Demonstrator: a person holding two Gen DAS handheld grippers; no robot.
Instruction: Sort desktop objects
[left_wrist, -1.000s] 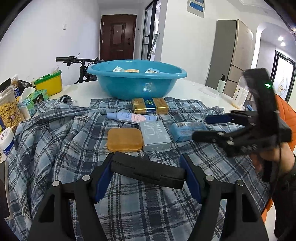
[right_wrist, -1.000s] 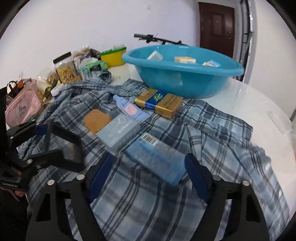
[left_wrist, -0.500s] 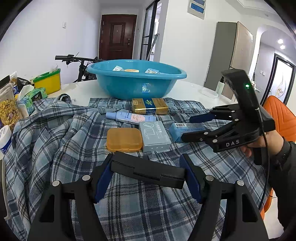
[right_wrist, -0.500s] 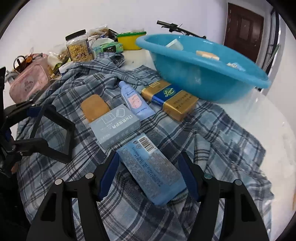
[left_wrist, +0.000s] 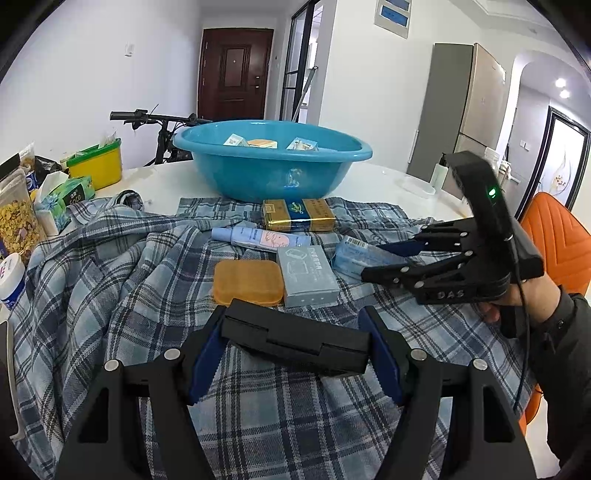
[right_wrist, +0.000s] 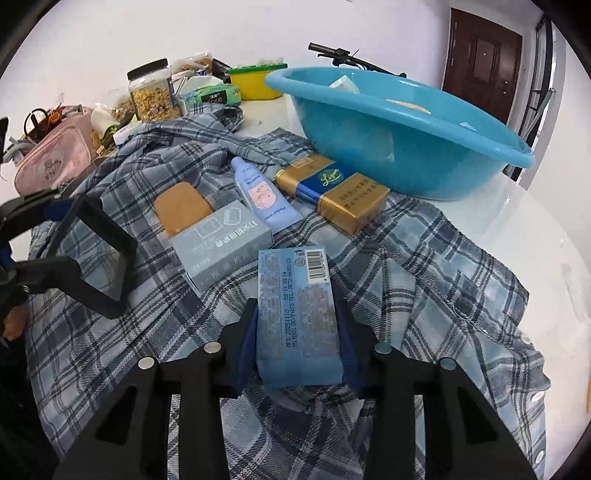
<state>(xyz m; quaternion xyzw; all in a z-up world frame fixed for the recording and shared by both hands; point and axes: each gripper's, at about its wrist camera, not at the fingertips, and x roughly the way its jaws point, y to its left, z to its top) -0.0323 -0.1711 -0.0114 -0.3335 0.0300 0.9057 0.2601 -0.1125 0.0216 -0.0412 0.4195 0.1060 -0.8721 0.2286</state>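
Observation:
My right gripper (right_wrist: 297, 314) straddles a blue packet (right_wrist: 291, 280) lying on the plaid shirt (right_wrist: 424, 258); its jaws are closing and the blue pads (right_wrist: 245, 347) touch the packet's long sides. From the left wrist view the right gripper (left_wrist: 380, 260) reaches in from the right over that packet (left_wrist: 354, 254). My left gripper (left_wrist: 295, 332) is shut on a long black box (left_wrist: 295, 343) above the shirt's near part. Beyond lie an orange case (left_wrist: 247, 280), a grey box (left_wrist: 308, 275), a pale tube (left_wrist: 258, 236) and a gold-and-blue carton (left_wrist: 297, 219). The blue basin (left_wrist: 273, 173) holds three small items.
Along the table's left edge stand a yellow tub (left_wrist: 98, 168), a tissue pack (left_wrist: 62, 201), a cereal jar (right_wrist: 151, 94) and a pink pouch (right_wrist: 55, 155). An orange chair (left_wrist: 557, 240) is at the right, a bicycle (left_wrist: 159, 122) behind the basin.
The right gripper has swung in line with the blue packet and its fingers have narrowed from wide apart to flank it. The left gripper and its black box have stayed put.

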